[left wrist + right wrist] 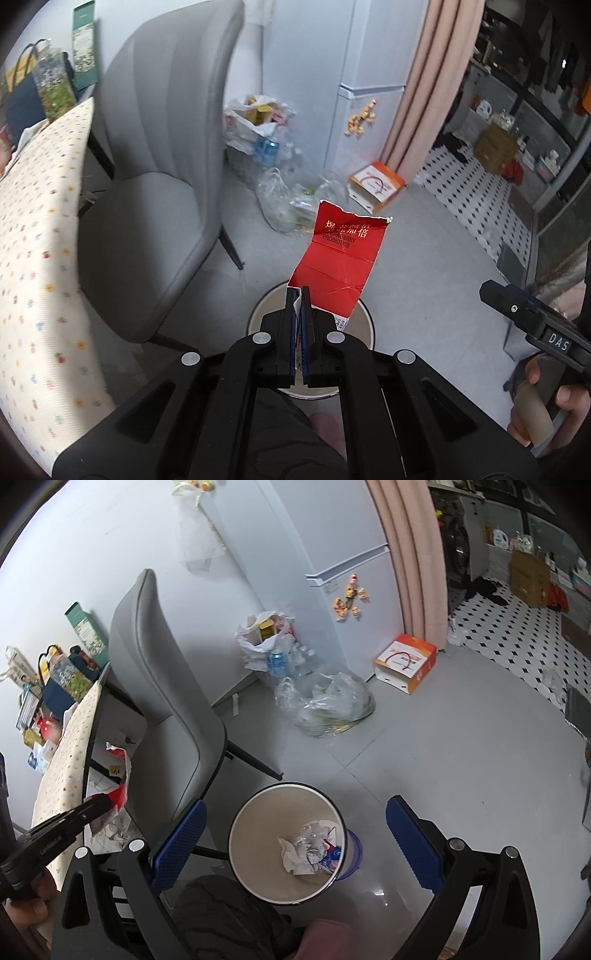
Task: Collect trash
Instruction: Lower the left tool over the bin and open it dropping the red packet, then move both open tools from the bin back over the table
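left wrist view: left gripper (300, 295) clamped on the corner of a torn red wrapper (341, 251), so the sheet hangs free ahead of the fingers.
bin: waste bin (258, 805) on the floor by the grey chair (166, 709), crumpled paper (310, 845) already inside.
wrapper position: near the bin, not over it in the right wrist view.
right gripper (295, 834): jaws wide, empty, framing the bin.
next, likely: carry over the rim, release.

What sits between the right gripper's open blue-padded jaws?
In the right wrist view, the round beige waste bin sits on the floor below the right gripper, between its open jaws, with crumpled paper inside.
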`<state>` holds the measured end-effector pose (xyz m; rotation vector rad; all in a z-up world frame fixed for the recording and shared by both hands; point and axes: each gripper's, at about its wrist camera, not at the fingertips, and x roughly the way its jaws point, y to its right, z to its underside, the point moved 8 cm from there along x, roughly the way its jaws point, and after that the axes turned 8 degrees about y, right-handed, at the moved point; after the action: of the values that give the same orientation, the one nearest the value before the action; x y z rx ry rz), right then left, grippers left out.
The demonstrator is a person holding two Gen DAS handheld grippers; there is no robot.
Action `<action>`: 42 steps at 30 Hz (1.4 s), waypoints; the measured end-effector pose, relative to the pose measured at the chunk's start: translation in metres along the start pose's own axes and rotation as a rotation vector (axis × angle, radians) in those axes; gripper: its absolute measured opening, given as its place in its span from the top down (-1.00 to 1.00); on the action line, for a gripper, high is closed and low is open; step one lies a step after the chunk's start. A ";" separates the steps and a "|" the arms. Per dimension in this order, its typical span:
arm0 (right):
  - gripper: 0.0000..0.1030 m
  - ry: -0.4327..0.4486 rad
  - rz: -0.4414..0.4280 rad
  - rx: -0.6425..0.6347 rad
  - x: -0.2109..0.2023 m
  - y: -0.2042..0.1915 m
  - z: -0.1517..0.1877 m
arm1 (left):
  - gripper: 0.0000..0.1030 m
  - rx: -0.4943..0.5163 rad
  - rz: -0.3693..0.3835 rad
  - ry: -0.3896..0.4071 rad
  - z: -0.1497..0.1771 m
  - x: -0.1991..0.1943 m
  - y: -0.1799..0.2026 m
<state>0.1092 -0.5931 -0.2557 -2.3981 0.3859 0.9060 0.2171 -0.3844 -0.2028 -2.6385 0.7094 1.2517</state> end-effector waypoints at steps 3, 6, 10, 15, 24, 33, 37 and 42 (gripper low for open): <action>-0.85 0.001 0.010 0.014 0.000 0.010 0.002 | 0.94 0.014 0.014 -0.014 0.001 0.005 0.011; -0.85 -0.001 0.019 0.028 0.001 0.017 0.004 | 0.94 0.032 0.027 -0.022 0.001 0.011 0.022; -0.85 -0.005 0.026 0.039 0.003 0.023 0.007 | 0.85 0.041 0.055 -0.040 0.002 0.019 0.032; -0.85 -0.005 0.027 0.040 0.004 0.025 0.007 | 0.09 0.039 0.059 -0.018 -0.001 0.018 0.033; -0.85 0.001 0.017 0.027 0.001 0.018 0.005 | -0.46 0.012 0.058 0.024 -0.008 0.004 0.023; -0.85 0.019 -0.021 -0.032 -0.011 -0.019 -0.002 | -0.83 -0.063 -0.006 0.114 -0.018 -0.040 -0.025; -0.85 0.028 -0.049 -0.070 -0.018 -0.046 -0.003 | -0.87 -0.097 -0.035 0.157 -0.021 -0.065 -0.050; -0.85 0.048 -0.078 -0.116 -0.029 -0.081 -0.005 | -0.88 -0.141 -0.063 0.201 -0.019 -0.092 -0.077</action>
<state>0.1263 -0.5282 -0.2015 -2.5254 0.2615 0.8591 0.2165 -0.2896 -0.1266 -2.9077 0.5780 1.0678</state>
